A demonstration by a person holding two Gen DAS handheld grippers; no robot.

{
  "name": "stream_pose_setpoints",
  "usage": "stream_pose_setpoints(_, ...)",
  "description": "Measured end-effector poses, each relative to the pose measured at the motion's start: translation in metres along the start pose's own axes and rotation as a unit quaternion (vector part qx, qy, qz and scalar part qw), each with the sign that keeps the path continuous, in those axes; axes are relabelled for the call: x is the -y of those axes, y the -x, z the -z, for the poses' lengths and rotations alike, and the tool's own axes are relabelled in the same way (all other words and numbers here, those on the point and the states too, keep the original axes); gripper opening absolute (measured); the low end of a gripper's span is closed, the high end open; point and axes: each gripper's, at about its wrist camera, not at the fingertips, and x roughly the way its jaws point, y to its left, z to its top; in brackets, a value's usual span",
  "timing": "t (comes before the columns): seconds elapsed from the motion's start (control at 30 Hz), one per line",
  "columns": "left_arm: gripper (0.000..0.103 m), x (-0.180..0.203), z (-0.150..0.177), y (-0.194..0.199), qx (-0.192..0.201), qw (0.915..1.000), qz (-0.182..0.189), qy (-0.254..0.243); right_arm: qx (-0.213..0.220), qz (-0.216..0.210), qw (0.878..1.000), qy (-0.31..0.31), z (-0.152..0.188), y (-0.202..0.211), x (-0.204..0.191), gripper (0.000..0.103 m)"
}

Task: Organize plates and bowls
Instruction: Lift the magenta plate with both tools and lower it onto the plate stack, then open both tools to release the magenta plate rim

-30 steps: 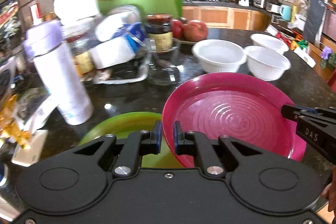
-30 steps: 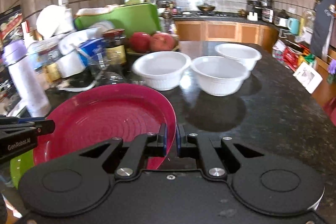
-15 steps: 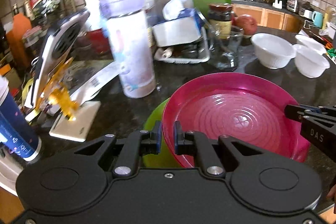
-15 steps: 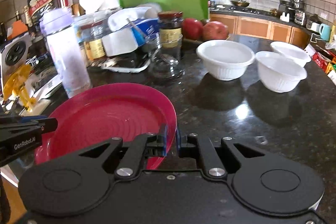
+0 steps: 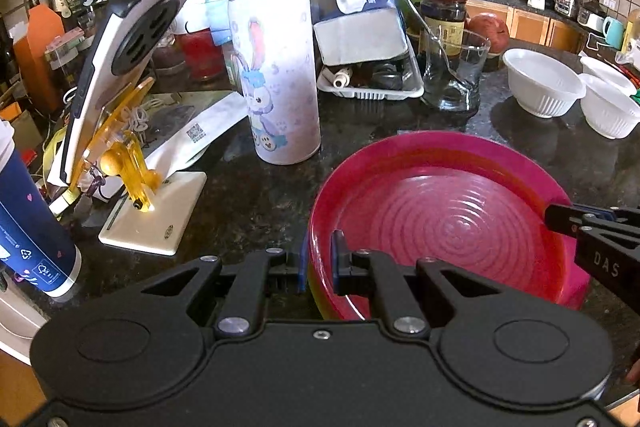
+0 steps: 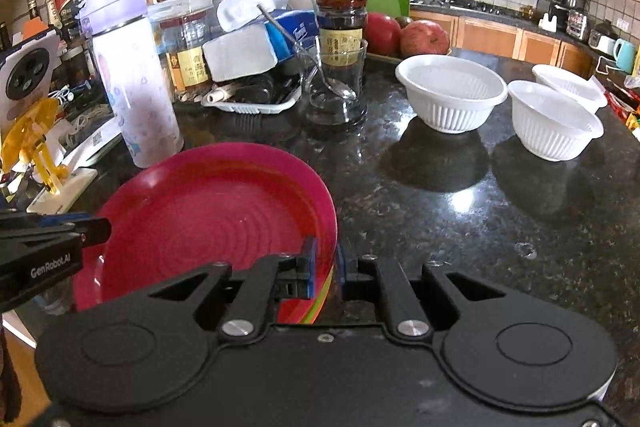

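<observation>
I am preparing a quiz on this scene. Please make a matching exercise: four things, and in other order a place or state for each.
Things:
1. round pink plastic plate
2. clear drinking glass
3. red apples
4. lilac cartoon water bottle

Places or states:
A. holds a metal spoon
B. behind the white ribbed bowl
C. gripped at two rims
D. upright, lid shut

Pairs: 1-C, 2-A, 3-B, 4-D

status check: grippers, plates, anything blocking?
Left gripper and right gripper both shut on opposite rims of the round pink plastic plate. Plate over a green one, its edge barely showing. Lilac cartoon bottle close behind; three white ribbed bowls unstacked.
</observation>
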Motion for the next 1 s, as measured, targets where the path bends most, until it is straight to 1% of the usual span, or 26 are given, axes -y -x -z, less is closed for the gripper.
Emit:
stream_pose_setpoints(0.07, 0.017, 0.000, 0.001, 0.000, 0.002, 1.0000, -0.001, -0.001, 0.002, 0.002, 1.000, -0.001, 0.000, 0.000, 0.000, 0.015)
stream_pose_setpoints(0.1, 0.022, 0.000, 0.001, 0.001, 0.003, 1.0000, -0.001, -0.001, 0.003, 0.002, 1.000, -0.001, 0.000, 0.001, 0.000, 0.017)
stream_pose_setpoints(0.13, 0.024, 0.000, 0.000, 0.001, 0.003, 1.0000, -0.002, 0.000, 0.005, 0.002, 1.000, -0.001, 0.000, 0.002, 0.001, 0.019)
stream_pose_setpoints(0.17, 0.024, 0.000, 0.000, 0.000, 0.002, 1.0000, -0.003, 0.001, 0.008, 0.001, 1.000, -0.001, -0.001, 0.003, 0.002, 0.020)
stream_pose_setpoints(0.23, 0.024, 0.000, 0.000, 0.000, 0.001, 1.0000, -0.004, 0.005, 0.011, 0.000, 1.000, -0.005, -0.002, 0.005, 0.005, 0.026)
stream_pose_setpoints(0.3, 0.024, 0.001, -0.001, 0.002, 0.002, 1.0000, -0.003, 0.008, 0.013, -0.001, 1.000, -0.009, -0.003, 0.007, 0.010, 0.030)
stream_pose_setpoints(0.47, 0.024, 0.013, -0.005, 0.011, 0.014, 0.9999, 0.003, 0.008, 0.022, 0.007, 0.999, -0.022, -0.005, 0.014, 0.031, 0.034)
stream_pose_setpoints(0.53, 0.025, 0.023, -0.008, 0.015, 0.020, 0.9997, 0.010, 0.007, 0.026, 0.016, 0.999, -0.030, -0.005, 0.017, 0.044, 0.038)
stream_pose_setpoints(0.63, 0.025, 0.043, -0.012, 0.018, 0.026, 0.9993, 0.025, 0.004, 0.032, 0.034, 0.998, -0.051, -0.004, 0.022, 0.069, 0.046)
stream_pose_setpoints(0.77, 0.027, 0.082, -0.017, 0.021, 0.028, 0.9982, 0.051, -0.012, 0.029, 0.066, 0.994, -0.081, -0.002, 0.025, 0.111, 0.049)
stream_pose_setpoints(0.8, 0.034, 0.092, -0.018, 0.021, 0.027, 0.9979, 0.056, -0.016, 0.025, 0.074, 0.993, -0.088, -0.001, 0.025, 0.120, 0.050)
stream_pose_setpoints(0.83, 0.045, 0.105, -0.019, 0.020, 0.027, 0.9974, 0.063, -0.021, 0.021, 0.081, 0.992, -0.096, 0.000, 0.025, 0.132, 0.050)
stream_pose_setpoints(0.9, 0.049, 0.125, -0.019, 0.020, 0.028, 0.9969, 0.069, -0.024, 0.011, 0.092, 0.990, -0.111, 0.002, 0.025, 0.153, 0.050)
stream_pose_setpoints(1.0, 0.049, 0.159, -0.020, 0.017, 0.020, 0.9960, 0.083, -0.027, -0.008, 0.110, 0.985, -0.136, 0.005, 0.025, 0.185, 0.052)
